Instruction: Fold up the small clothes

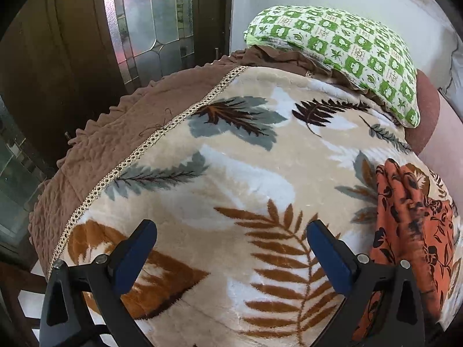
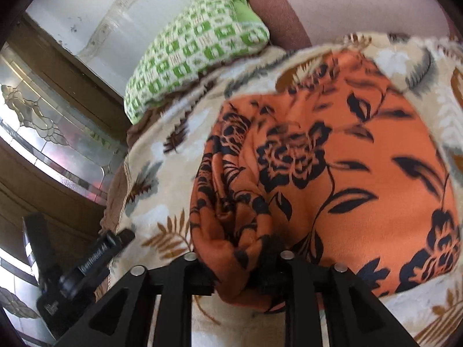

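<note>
Left hand-held gripper [image 1: 231, 256]: jaws spread wide, nothing between the blue pads [image 1: 134, 260], poised over the leaf-print blanket [image 1: 202, 179]. Right hand-held gripper [image 2: 238, 263]: its fingertips are buried in bunched cloth, so whether the pads press cannot be told; a gathered fold of the orange floral garment [image 2: 332, 159] sits between the fingers.

The right wrist view alone shows the garment spread broadly over the blanket, right of centre; the left wrist view catches only its crumpled edge at the near right.

The blanket covers a bed with a brown quilted cover [image 1: 95, 156] along the left. A green-and-white checked pillow [image 1: 341, 52] lies at the far end. A leaded-glass door [image 1: 150, 20] stands beyond.
</note>
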Available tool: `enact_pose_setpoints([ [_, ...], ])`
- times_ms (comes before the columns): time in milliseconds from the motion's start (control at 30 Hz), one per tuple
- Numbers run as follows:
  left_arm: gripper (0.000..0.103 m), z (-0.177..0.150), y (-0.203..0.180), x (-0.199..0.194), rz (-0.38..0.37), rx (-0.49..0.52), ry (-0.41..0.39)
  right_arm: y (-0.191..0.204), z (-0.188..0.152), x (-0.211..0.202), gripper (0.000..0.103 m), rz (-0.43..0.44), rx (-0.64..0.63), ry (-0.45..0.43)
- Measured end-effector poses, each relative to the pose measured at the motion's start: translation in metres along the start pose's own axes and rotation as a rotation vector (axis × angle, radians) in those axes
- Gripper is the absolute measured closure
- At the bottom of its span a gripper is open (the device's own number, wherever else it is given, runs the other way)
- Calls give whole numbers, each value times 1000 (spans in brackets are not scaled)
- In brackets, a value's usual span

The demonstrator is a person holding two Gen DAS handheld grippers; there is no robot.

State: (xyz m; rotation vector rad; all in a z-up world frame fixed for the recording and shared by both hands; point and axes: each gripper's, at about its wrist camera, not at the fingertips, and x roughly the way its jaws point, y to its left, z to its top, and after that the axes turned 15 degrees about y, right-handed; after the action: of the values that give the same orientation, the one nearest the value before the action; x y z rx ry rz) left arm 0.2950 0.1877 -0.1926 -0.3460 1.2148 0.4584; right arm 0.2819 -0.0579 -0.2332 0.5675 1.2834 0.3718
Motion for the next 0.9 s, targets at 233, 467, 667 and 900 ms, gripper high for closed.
enact_pose_setpoints([
  [233, 0, -3, -7, -14, -7, 29, -64, -32, -21, -32, 35, 285, -54, 67],
  [467, 0, -32, -58, -36, -110, 179, -135, -108, -22, -104, 53, 112, 41, -147],
  [667, 0, -68, -121, -24, -151, 405, -63, -143, -13, -67, 65, 25, 124, -54],
  [900, 0, -78, -153, 22, 39, 480, 29, -146, -25, -87, 70, 58, 171, 36],
])
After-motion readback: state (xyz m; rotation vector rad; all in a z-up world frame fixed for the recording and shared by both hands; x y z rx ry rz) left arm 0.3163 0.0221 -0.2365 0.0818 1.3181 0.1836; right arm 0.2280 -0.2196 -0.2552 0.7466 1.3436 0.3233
